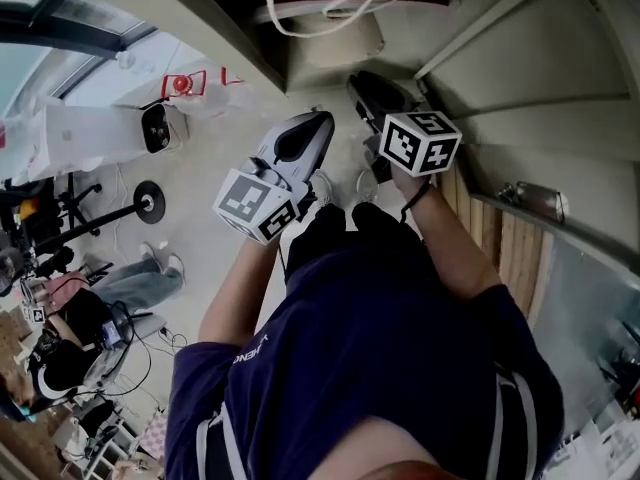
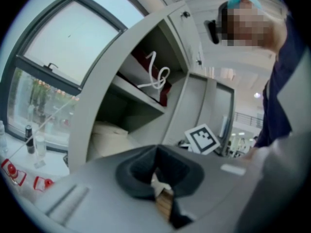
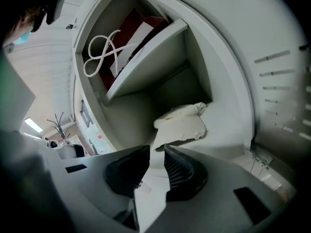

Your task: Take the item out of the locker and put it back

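Note:
A cream, crumpled soft item (image 3: 182,123) lies in the locker's lower compartment, also seen in the left gripper view (image 2: 109,135) and the head view (image 1: 340,43). A thin white strip of it runs back between the jaws of my right gripper (image 3: 156,152); the jaws stand apart on either side and do not pinch it. In the head view the right gripper (image 1: 362,83) reaches toward that compartment. My left gripper (image 2: 156,152) hangs outside the locker with its pads meeting and nothing in them; it sits just left of the right one (image 1: 318,118).
A red bag with a white rope handle (image 3: 129,30) rests on the shelf (image 3: 146,57) above the cream item. A vented grey locker door (image 3: 282,81) stands at the right. A person sits on the floor at the far left (image 1: 90,308).

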A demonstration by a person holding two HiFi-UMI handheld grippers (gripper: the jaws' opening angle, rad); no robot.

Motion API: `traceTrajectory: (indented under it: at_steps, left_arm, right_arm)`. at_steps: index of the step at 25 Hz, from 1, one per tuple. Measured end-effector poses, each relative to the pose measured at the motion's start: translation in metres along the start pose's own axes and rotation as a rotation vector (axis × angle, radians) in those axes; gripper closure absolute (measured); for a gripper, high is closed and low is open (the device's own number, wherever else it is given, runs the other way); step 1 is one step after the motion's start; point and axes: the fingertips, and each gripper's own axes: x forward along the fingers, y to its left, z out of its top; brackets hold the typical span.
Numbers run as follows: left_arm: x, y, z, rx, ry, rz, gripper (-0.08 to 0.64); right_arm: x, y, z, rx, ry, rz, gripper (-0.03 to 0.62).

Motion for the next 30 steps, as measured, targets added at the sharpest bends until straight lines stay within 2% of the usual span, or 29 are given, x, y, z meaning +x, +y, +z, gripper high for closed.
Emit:
traceTrajectory:
  at_steps: [7,11,17,24,30]
  left_arm:
    - [-0.005,0.005,0.002,-0.002,0.02,-0.057,0.557]
    - [-0.005,0.002,0.002,0.016,0.03,-0.082,0.557]
    - [-0.003,-0.002,0.006,0.025,0.03,-0.119,0.557]
    - [-0.004,-0.003,0.009,0.025,0.027,-0.125,0.557]
    - [-0.009,-0.009,0.011,0.03,0.027,-0.117,0.557]
  right_arm:
    - [0.011,-0.014,0.004,0.232,-0.048,-0.034,0.451]
    - [0.014,-0.019,0.012,0.337,-0.084,-0.05,0.431]
    - [0.026,-0.028,0.007,0.44,-0.093,-0.094,0.43]
    - [0.029,-0.034,0.013,0.551,-0.136,-0.086,0.433]
    - [0.026,-0.034,0.022,0.583,-0.184,-0.089,0.488]
